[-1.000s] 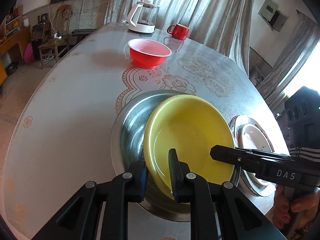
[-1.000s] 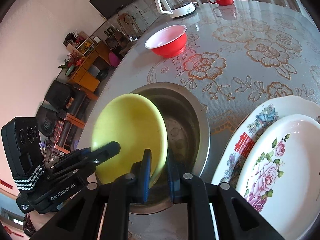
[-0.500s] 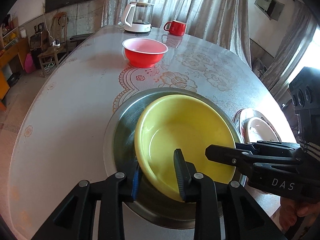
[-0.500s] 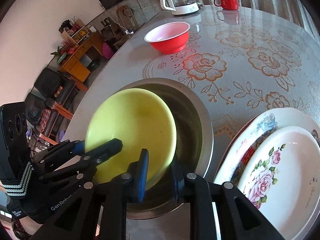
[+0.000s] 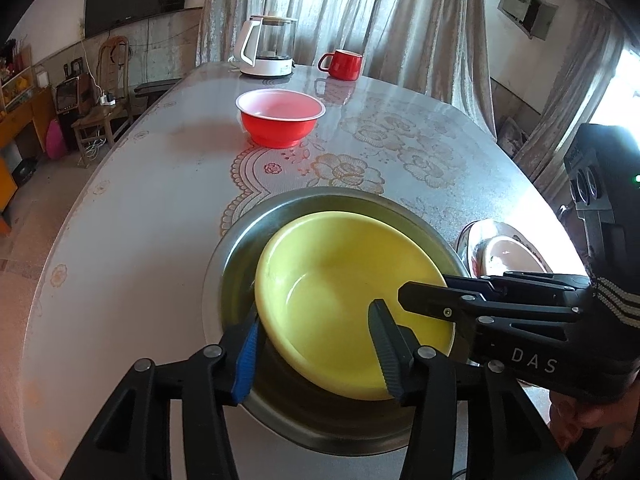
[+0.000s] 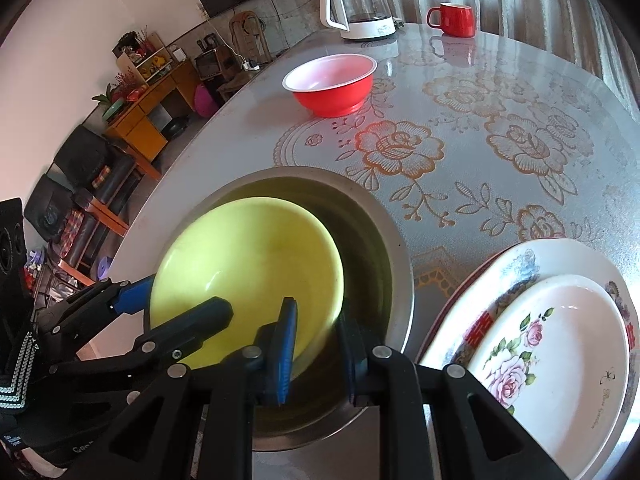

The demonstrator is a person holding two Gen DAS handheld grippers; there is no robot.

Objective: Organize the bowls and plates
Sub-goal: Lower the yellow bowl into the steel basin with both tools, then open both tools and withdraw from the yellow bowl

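A yellow bowl (image 5: pixel 340 292) lies inside a large steel bowl (image 5: pixel 240 248) at the near edge of the table; both also show in the right wrist view, the yellow bowl (image 6: pixel 248 264) and the steel bowl (image 6: pixel 384 248). My left gripper (image 5: pixel 316 348) is open, its fingers astride the yellow bowl's near rim. My right gripper (image 6: pixel 320 350) is open, its fingers on either side of the yellow bowl's rim. A red bowl (image 5: pixel 280 122) stands farther back. Two stacked floral plates (image 6: pixel 560 340) lie to the right.
A white kettle (image 5: pixel 268 48) and a red mug (image 5: pixel 342 65) stand at the far end of the table (image 5: pixel 140 208). A chair and cabinets stand on the floor to the left.
Both grippers have opened and let go of the yellow bowl's rim. The bowl has dropped from a tilt to lie lower in the steel bowl.
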